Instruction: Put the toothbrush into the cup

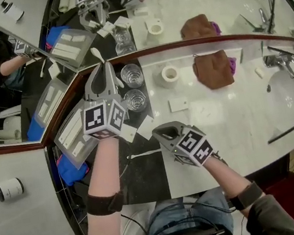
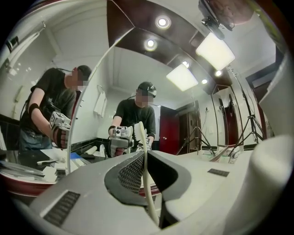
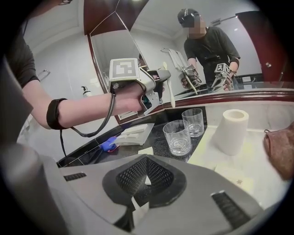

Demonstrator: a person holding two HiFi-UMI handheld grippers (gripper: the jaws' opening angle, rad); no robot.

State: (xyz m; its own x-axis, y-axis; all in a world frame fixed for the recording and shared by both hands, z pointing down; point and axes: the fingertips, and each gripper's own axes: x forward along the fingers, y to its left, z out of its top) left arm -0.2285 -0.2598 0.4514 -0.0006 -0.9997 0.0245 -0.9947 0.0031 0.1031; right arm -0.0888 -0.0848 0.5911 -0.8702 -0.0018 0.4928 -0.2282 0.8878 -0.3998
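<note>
My left gripper is shut on a white toothbrush and held level toward the mirror, above two clear glass cups on the dark counter. In the left gripper view the toothbrush runs up through the shut jaws of the left gripper, bristle end uppermost. The right gripper view shows the left gripper holding the toothbrush upright, above and left of the nearer cup and the farther cup. My right gripper hangs low over the counter, shut, with a thin white scrap pinched in its jaws.
A paper roll and a brown cloth lie on the white counter, with the sink and tap at right. A grey tray sits at left against the mirror. White cards lie about.
</note>
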